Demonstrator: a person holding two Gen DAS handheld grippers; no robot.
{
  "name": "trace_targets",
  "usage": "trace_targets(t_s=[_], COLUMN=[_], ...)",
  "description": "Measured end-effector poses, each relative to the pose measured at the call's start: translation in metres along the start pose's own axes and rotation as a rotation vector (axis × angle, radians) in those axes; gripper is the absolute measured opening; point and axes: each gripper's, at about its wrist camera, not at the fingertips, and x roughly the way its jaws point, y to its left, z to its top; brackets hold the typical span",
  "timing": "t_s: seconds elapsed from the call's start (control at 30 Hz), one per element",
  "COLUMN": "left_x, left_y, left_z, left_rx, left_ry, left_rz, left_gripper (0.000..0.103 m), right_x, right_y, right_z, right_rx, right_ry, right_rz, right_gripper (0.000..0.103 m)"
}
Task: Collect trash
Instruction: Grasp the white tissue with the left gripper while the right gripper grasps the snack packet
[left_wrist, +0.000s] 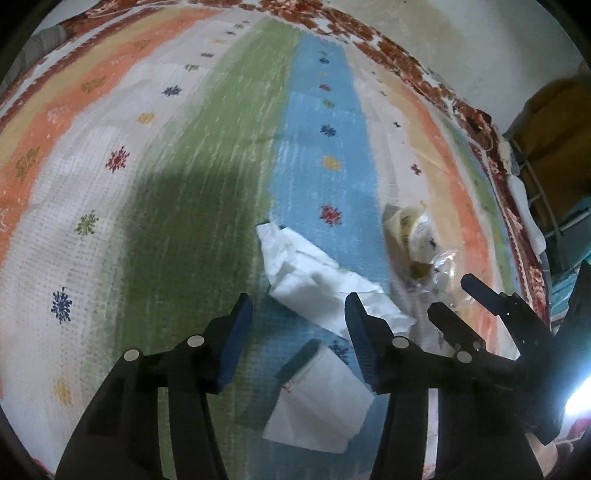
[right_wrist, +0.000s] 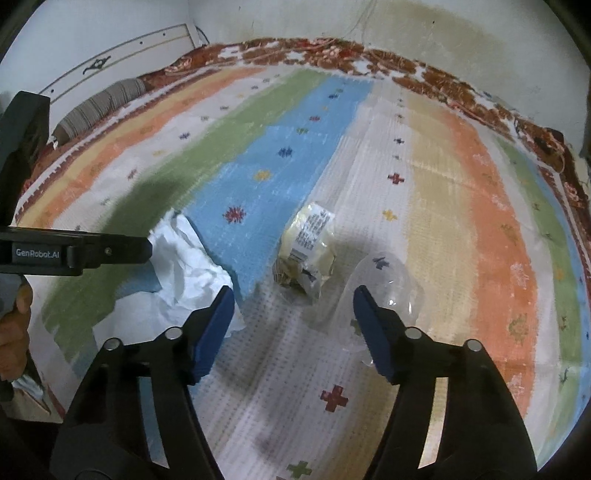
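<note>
A crumpled white paper lies on the striped rug, just ahead of my open, empty left gripper; it also shows in the right wrist view. A second, folded white paper lies under and between the left fingers. A yellow crumpled wrapper and a clear plastic cup lie ahead of my open, empty right gripper. The cup lies beside the right finger. The wrapper and the right gripper also show in the left wrist view.
The striped rug covers the floor up to a white wall. A striped bolster cushion lies at the far left edge. A metal frame with cloth stands at the right.
</note>
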Motion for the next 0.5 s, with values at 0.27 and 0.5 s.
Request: trace_targets(t_s=[0.27,0.5], left_x=[0.011,0.026], left_y=[-0.003,-0.006], left_z=[0.009,0.01], left_rx=[-0.008,0.018], left_ry=[-0.005,-0.005], left_rz=[-0.003,-0.01], left_gripper=[0.046,0.045], right_x=[0.022,0.034], right_y=[-0.009,-0.008], right_z=[0.012,0.014], right_rx=[0.048,0.057], right_ry=[0.021,0.056], right_rz=[0.034,0.044], right_gripper=[0.034,0.016])
